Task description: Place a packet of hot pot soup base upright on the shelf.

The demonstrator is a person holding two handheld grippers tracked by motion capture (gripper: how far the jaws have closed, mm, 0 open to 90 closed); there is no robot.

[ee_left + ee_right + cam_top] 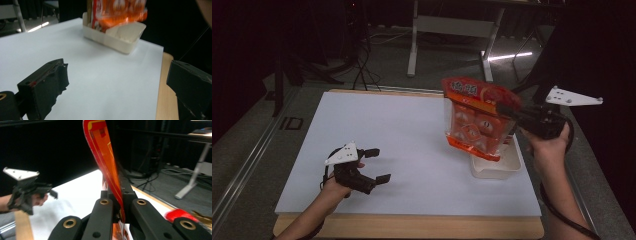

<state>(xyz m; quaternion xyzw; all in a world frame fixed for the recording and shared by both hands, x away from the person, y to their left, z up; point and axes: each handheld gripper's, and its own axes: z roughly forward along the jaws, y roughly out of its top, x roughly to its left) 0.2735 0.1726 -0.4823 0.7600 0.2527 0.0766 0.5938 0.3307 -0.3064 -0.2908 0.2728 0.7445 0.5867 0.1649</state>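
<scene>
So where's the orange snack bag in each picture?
High view: the orange snack bag hangs right of centre, above the white tray.
Left gripper view: top centre, blurred, over that tray.
Right gripper view: edge-on, centre, pinched in the right gripper.
Shared landmark: the white tray.

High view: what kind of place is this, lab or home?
Likely a lab or workshop recording bay: a white-covered wooden table on a grey floor, a height-adjustable desk frame behind it, loose cables on the floor, dark surroundings.

Black grippers (372,166) with grey three-cornered plates (573,97) (brass-ringed pivots), trailing black cables (562,212).
</scene>
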